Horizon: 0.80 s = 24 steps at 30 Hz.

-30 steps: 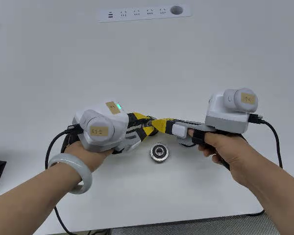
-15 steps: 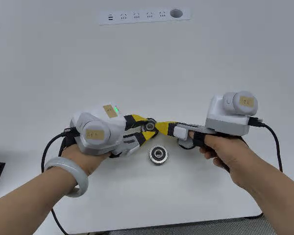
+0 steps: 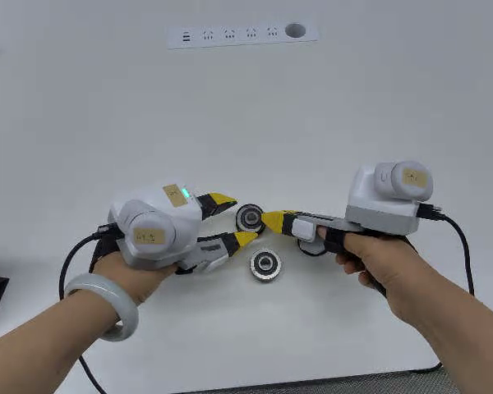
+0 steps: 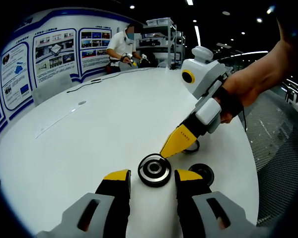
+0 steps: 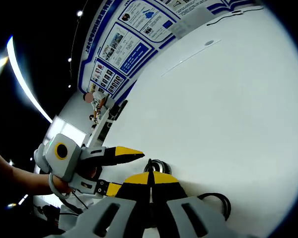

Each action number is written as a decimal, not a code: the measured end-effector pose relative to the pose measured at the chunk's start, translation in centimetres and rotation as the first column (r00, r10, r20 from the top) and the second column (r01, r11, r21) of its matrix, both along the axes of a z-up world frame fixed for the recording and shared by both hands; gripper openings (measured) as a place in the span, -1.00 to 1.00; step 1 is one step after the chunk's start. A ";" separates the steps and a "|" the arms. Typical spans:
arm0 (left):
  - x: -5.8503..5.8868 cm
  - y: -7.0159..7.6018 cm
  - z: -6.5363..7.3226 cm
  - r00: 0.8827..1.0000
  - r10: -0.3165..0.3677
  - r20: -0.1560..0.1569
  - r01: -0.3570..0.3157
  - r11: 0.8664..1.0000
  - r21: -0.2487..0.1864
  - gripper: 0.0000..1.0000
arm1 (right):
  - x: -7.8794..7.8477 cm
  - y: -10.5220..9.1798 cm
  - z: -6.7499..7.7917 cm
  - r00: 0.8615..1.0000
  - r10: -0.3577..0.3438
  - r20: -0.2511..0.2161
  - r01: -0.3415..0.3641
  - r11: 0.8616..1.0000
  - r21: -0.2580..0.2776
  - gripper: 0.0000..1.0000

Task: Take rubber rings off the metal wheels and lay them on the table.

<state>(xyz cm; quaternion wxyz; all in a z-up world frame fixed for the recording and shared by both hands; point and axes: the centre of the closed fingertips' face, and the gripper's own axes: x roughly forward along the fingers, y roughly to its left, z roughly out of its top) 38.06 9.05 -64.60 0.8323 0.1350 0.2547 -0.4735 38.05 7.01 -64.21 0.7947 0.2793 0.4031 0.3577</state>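
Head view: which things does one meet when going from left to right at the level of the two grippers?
Bracelet on the wrist → left gripper, fingers open → wheel → right gripper, fingers shut at the wheel's rim → black cable.

Near wheel (image 3: 265, 264) lies on the table (image 3: 353, 123), far wheel (image 3: 249, 217) just behind it.

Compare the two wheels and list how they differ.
The held wheel is pinched at its edge by the shut right gripper and sits between the open left gripper's jaws; neither gripper touches the loose wheel. The loose wheel lies on the table, nearer the person than the held wheel. Both are round, with dark rims and metal centres.
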 end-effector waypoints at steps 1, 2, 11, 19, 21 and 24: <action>0.0 0.1 0.0 1.000 0.004 -0.001 -0.004 1.000 -0.002 -0.23 | 0.0 0.0 0.1 1.000 0.000 0.001 0.000 1.000 0.001 -0.96; 0.0 0.2 0.0 1.000 0.006 -0.002 -0.006 1.000 -0.005 -0.21 | -0.1 0.1 0.1 1.000 0.001 0.002 -0.001 1.000 0.002 -0.96; -0.3 1.3 -0.2 0.999 0.032 -0.014 -0.032 0.999 -0.006 -0.08 | -0.5 0.5 0.4 1.000 0.017 0.004 -0.017 1.000 0.016 -0.96; -0.6 2.1 -0.3 0.998 0.053 -0.022 -0.053 0.999 -0.009 0.02 | -0.6 0.8 1.2 1.000 0.024 0.017 -0.024 0.999 0.044 -0.96; -0.6 2.3 -0.3 0.998 0.056 -0.022 -0.056 0.998 -0.008 0.02 | -0.6 0.8 1.3 1.000 0.024 0.020 -0.025 0.999 0.048 -0.96; -0.7 2.5 -0.4 0.998 0.059 -0.022 -0.059 0.998 -0.008 0.02 | -0.8 0.7 1.7 1.000 0.020 0.023 -0.021 0.998 0.053 -0.96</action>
